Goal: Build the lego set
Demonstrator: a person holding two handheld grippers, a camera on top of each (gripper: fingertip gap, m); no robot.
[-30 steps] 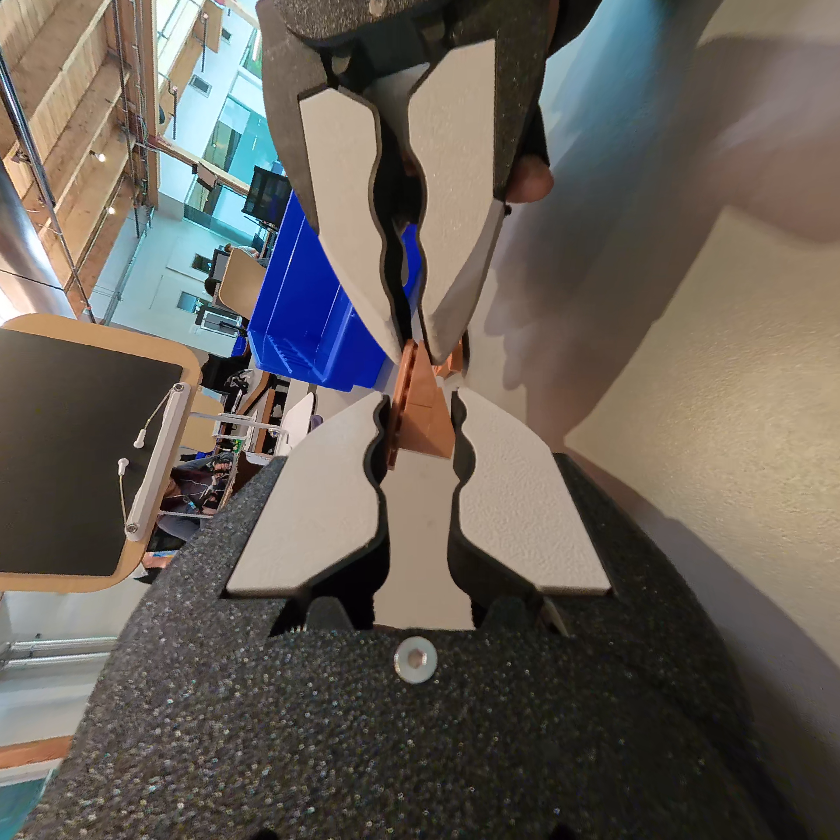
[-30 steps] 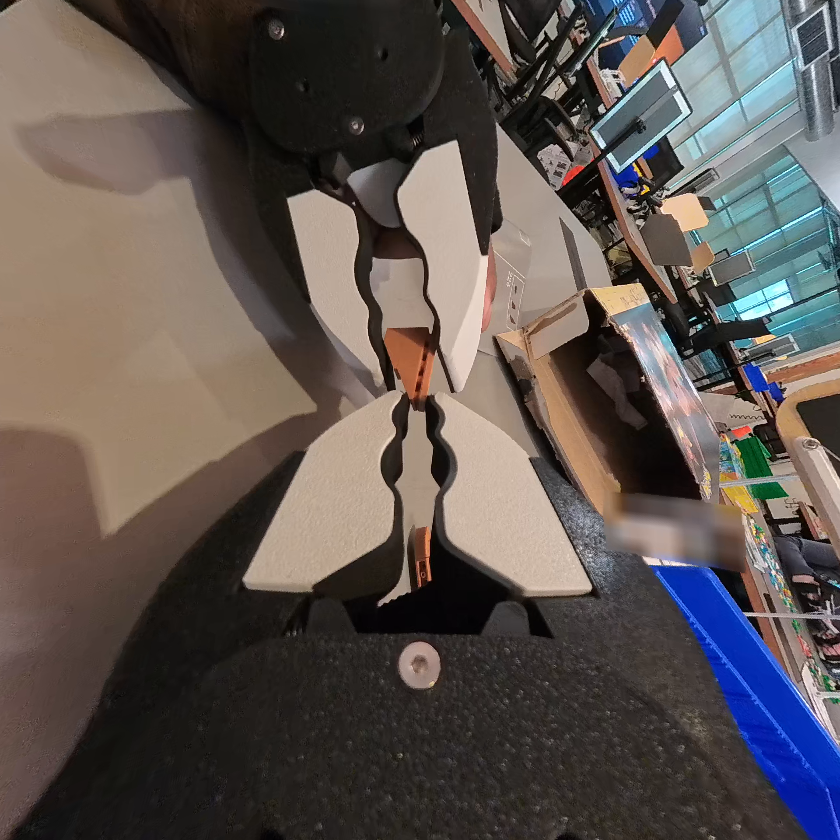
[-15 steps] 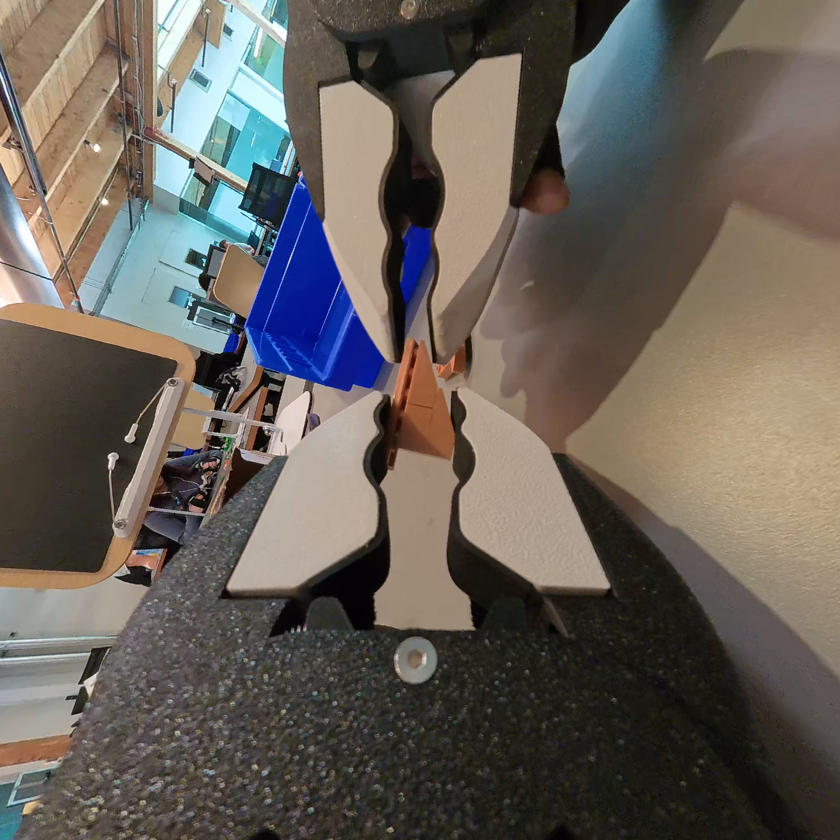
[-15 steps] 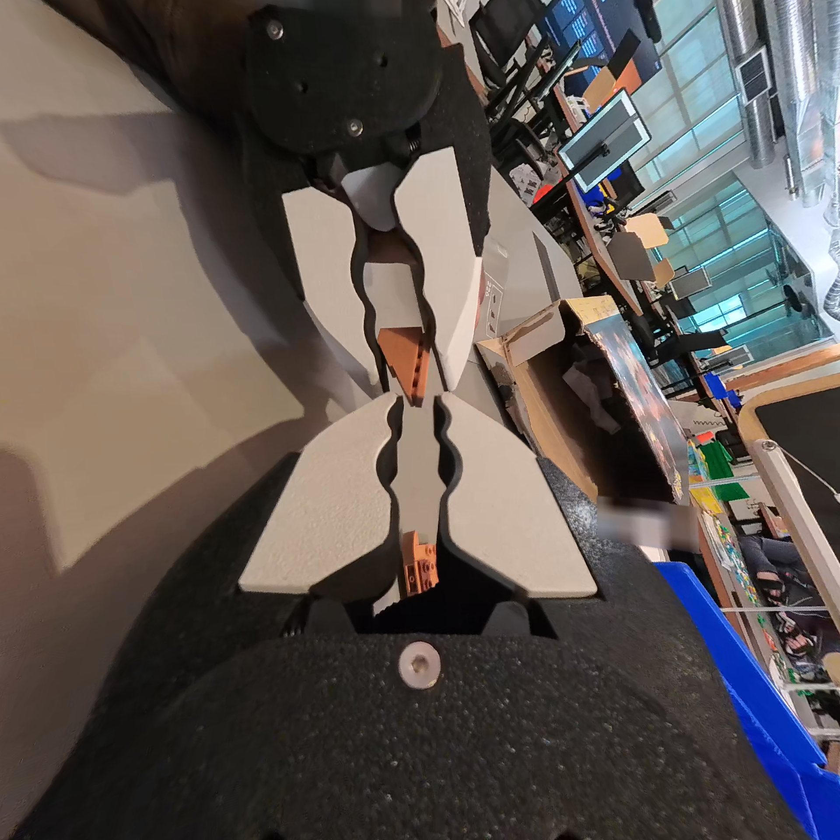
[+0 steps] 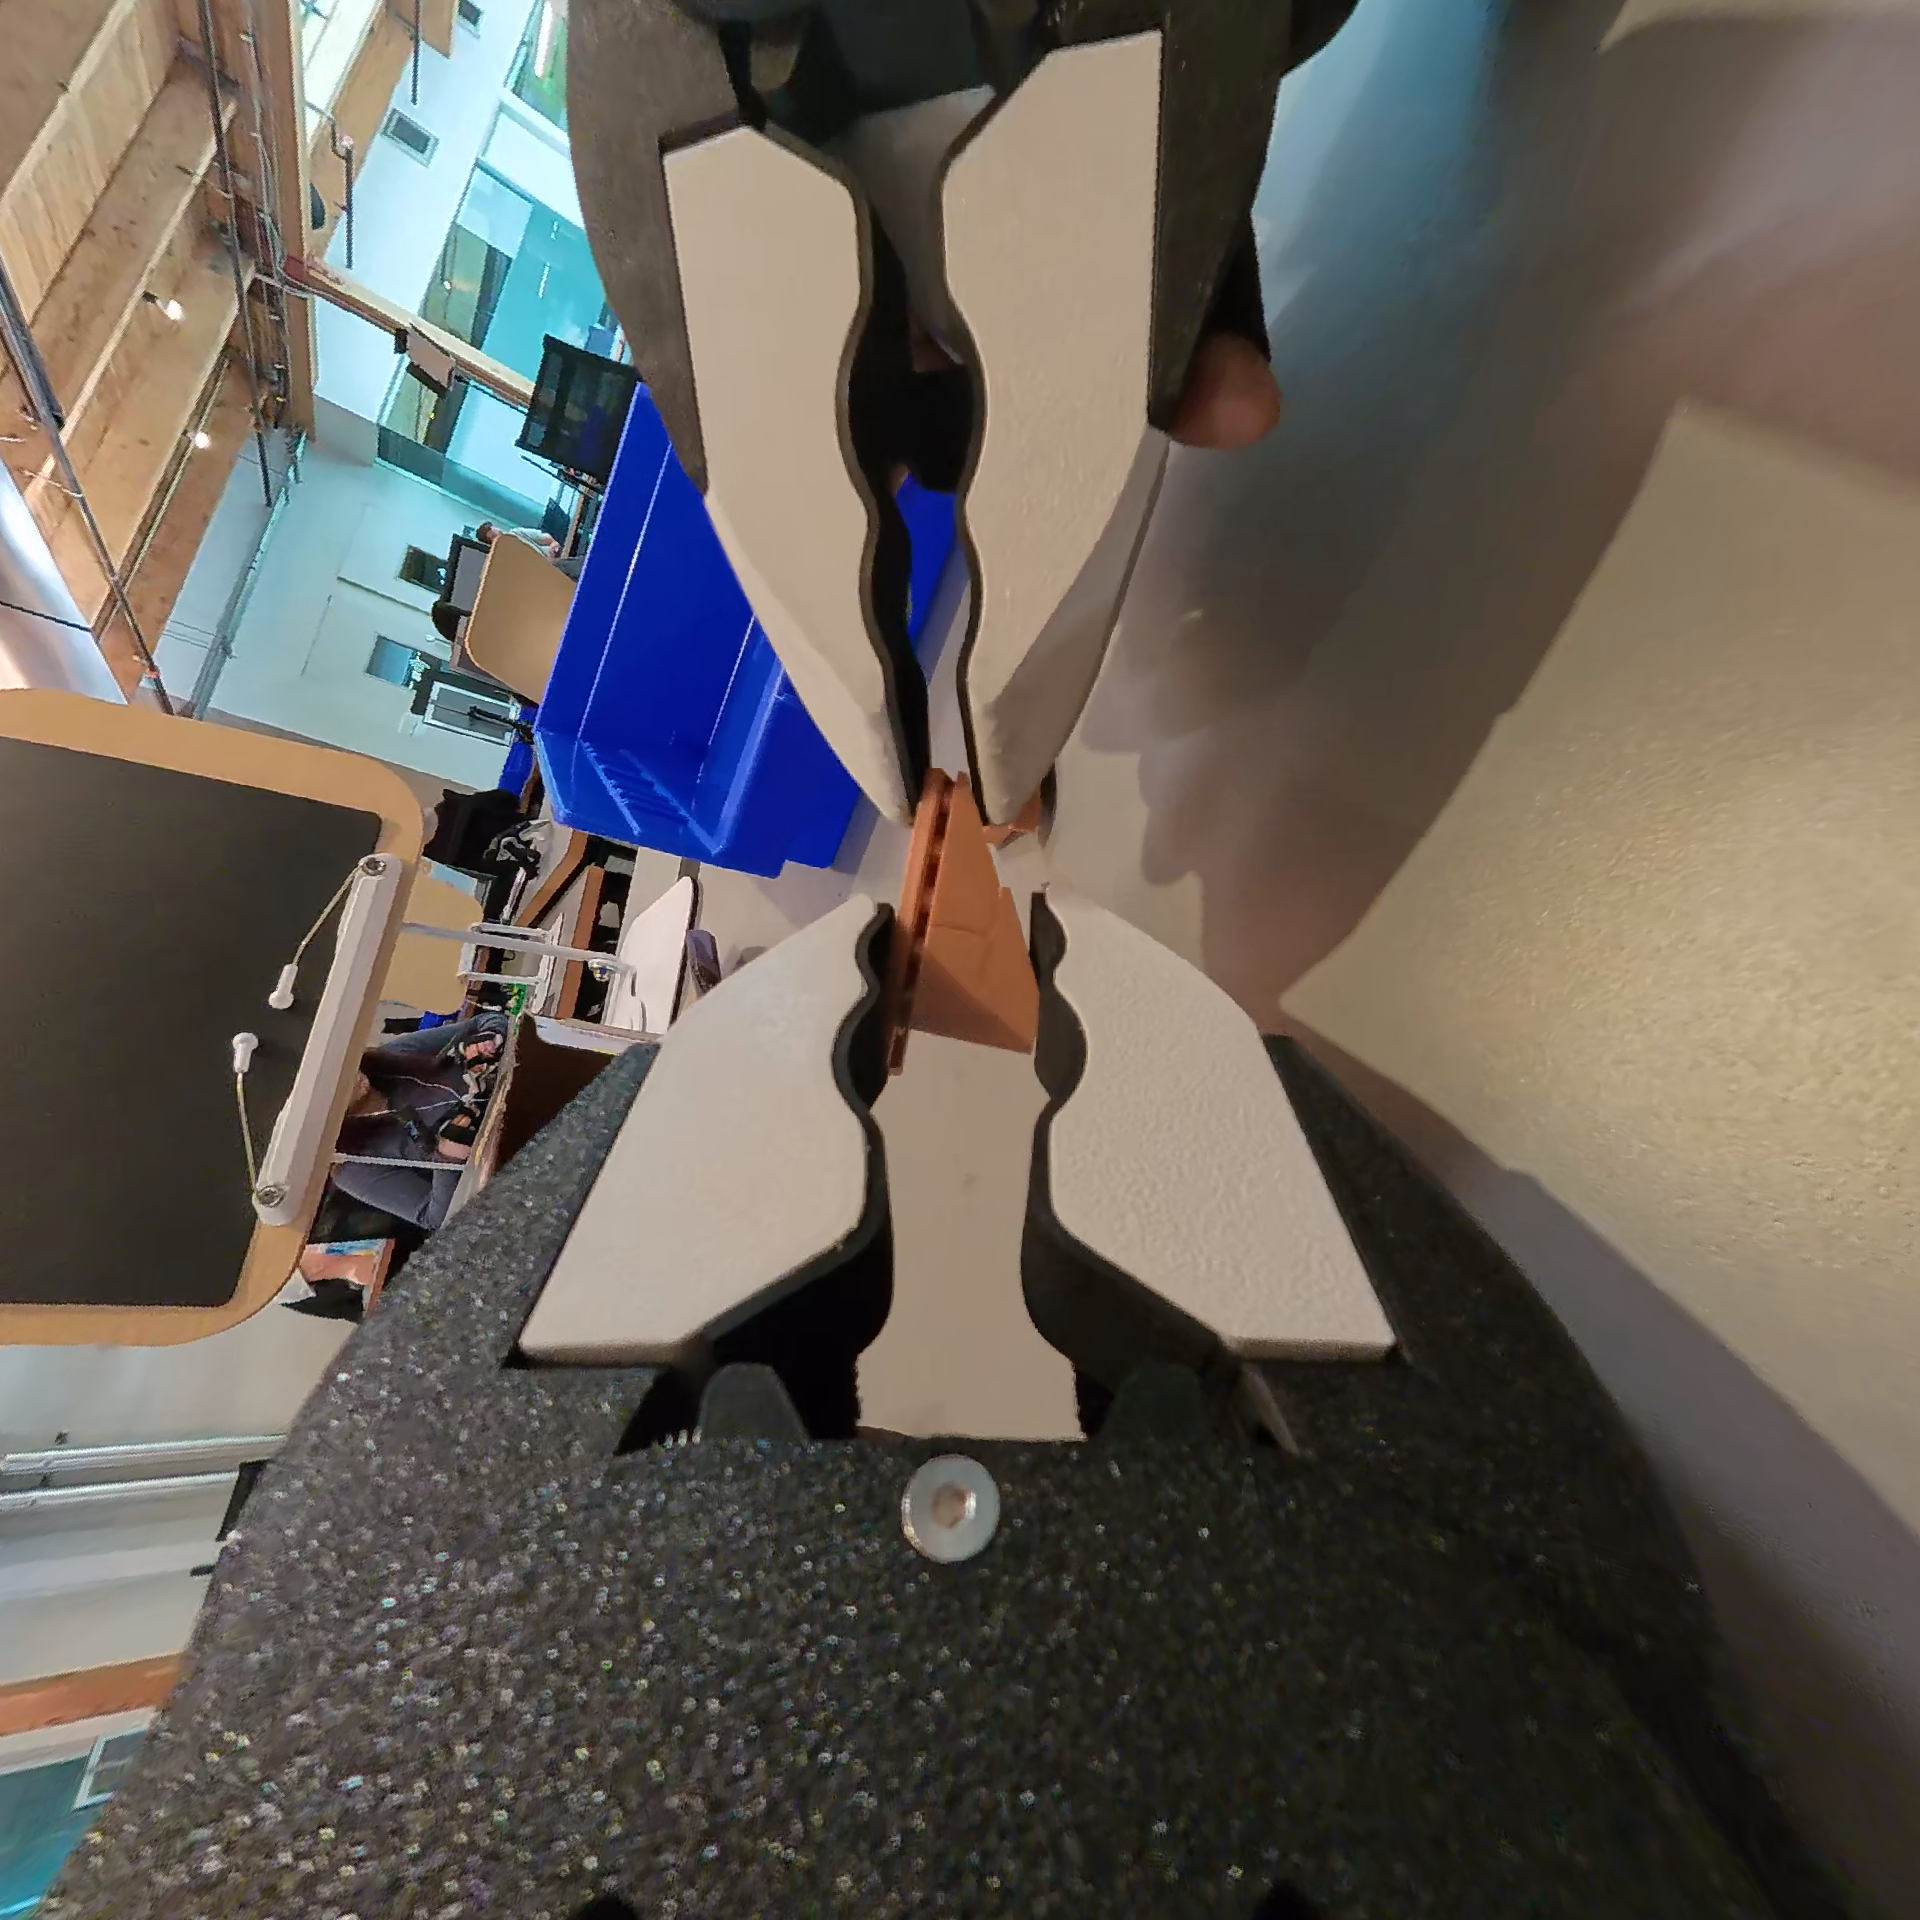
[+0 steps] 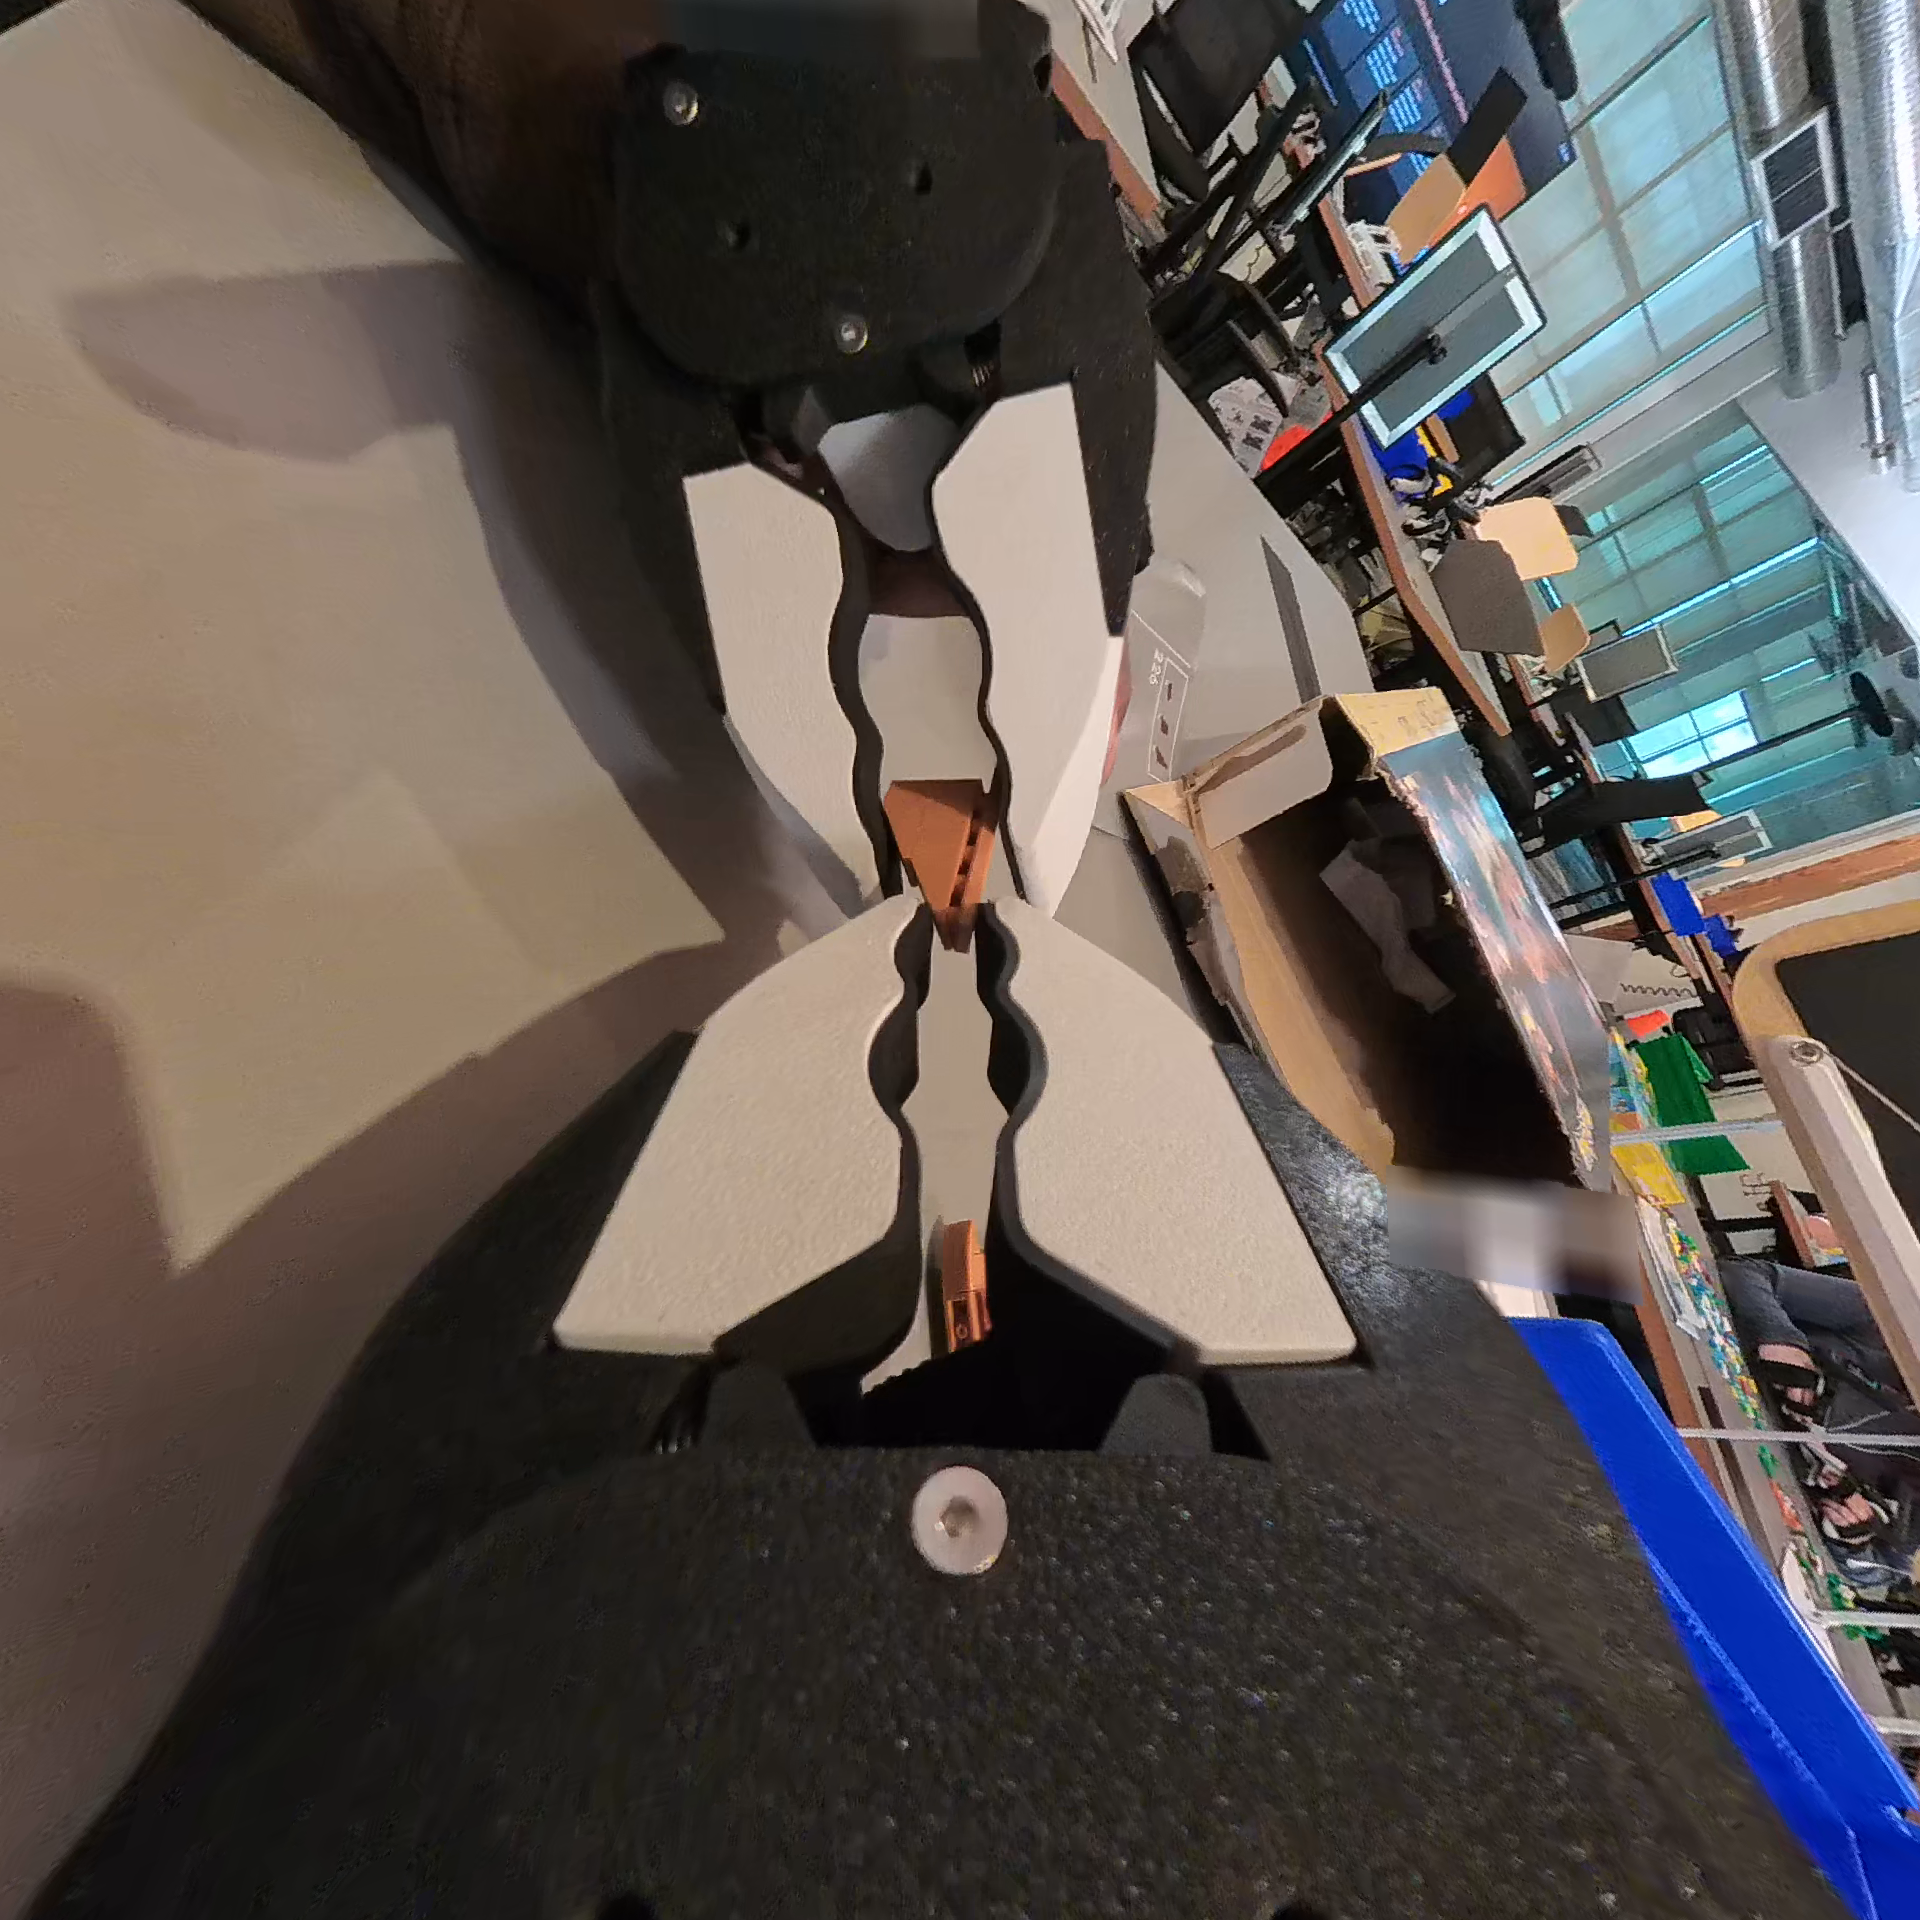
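Observation:
The two grippers face each other tip to tip above a beige table (image 5: 1662,831). My left gripper (image 5: 961,914) is shut on the wide end of a brown wedge-shaped brick (image 5: 971,956). My right gripper (image 6: 954,920) is shut on the narrow tip of the same brick (image 6: 935,842). In the left wrist view the right gripper (image 5: 948,790) comes in from the top, with a person's fingertip (image 5: 1226,400) beside it. The left gripper (image 6: 951,888) shows at the top of the right wrist view. A second small brown piece (image 6: 961,1288) shows through the gap low between the right fingers.
A blue bin (image 5: 675,675) stands beyond the grippers and also shows in the right wrist view (image 6: 1714,1558). An open cardboard box (image 6: 1351,935) lies to the right. A chair with a black back (image 5: 156,1018) is at the left. Desks, monitors and seated people fill the background. Left and right tips are no more than a few centimetres apart.
The right pads eased apart a little half a second ago and have come together once more on the brick's narrow tip. The left gripper has kept its hold on the wide end throughout.

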